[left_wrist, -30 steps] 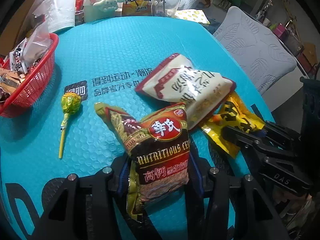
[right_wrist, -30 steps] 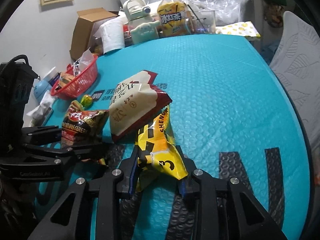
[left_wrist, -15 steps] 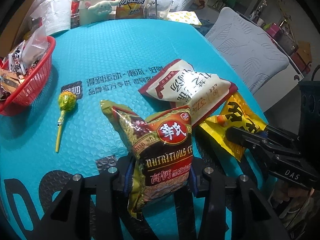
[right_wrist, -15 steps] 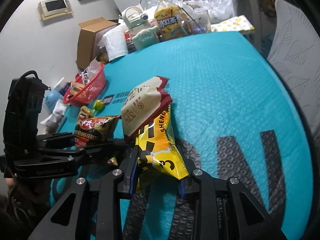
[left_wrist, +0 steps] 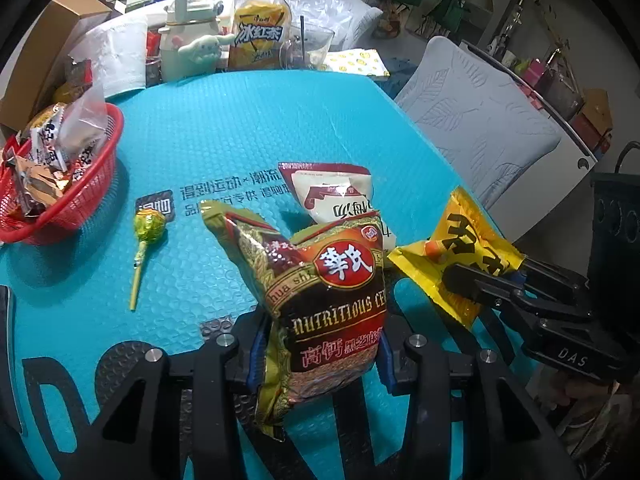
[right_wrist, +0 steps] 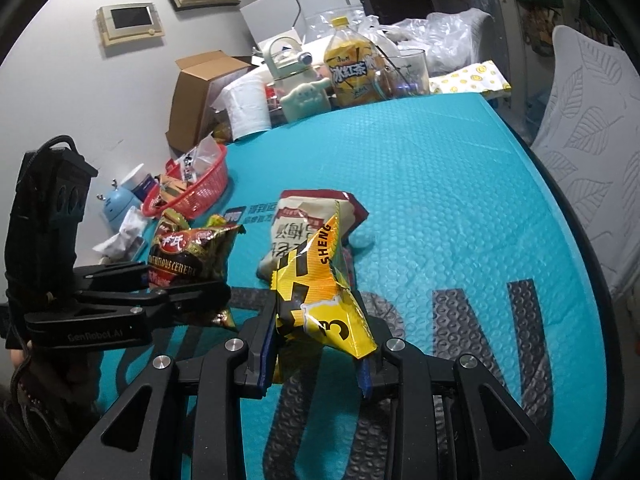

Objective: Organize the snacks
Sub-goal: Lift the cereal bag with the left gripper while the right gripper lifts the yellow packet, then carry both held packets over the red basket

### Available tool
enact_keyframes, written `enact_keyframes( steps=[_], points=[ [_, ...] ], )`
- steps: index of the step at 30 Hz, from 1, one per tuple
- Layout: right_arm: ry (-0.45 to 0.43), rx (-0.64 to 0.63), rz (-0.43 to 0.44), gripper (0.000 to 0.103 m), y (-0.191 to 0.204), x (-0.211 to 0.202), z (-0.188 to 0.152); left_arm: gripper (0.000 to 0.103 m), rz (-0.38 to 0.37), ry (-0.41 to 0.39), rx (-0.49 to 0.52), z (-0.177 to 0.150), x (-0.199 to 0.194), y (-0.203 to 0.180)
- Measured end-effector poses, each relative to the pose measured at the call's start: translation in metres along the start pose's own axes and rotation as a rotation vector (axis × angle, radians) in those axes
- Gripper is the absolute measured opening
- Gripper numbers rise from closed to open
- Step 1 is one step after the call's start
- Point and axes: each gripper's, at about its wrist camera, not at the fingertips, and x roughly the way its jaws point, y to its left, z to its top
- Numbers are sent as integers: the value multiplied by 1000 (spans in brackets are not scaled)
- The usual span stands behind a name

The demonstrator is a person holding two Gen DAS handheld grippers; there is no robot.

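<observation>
Both packets have just left the counter [left_wrist: 240,128]: left gripper [left_wrist: 320,356] clamps the cereal bag [left_wrist: 332,300], right gripper [right_wrist: 316,356] the yellow packet [right_wrist: 320,300], basket [left_wrist: 92,192] bound.

L tool [left_wrist: 318,364]: blk, blue pads, silver screws | R tool [right_wrist: 316,364]: same, "DAS" mark

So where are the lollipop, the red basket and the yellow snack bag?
lollipop [left_wrist: 149,224], left wrist view, on its green wrapped head.
red basket [left_wrist: 94,190], left wrist view, on its mesh wall.
yellow snack bag [right_wrist: 320,292], right wrist view, on its crumpled front.
</observation>
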Motion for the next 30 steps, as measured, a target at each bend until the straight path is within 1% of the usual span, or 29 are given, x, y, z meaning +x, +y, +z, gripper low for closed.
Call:
enact_keyframes(
  steps=[6,12,19,26,30],
  points=[
    [-11,-40,13,31,14,-5,3,42,9,-37,-10,-5,-17,2],
    [-26,-95,54,31,33,-7,12,42,29,-89,-44,-8,-41,9],
    [-53,-164,99,31,59,-8,27,42,72,-164,-76,-10,-72,22],
    [-75,-217,150,31,81,-2,45,42,118,-244,-93,-1,-100,34],
    [-89,-246,175,31,94,2,57,42,156,-295,-99,5,-115,41]
  ],
)
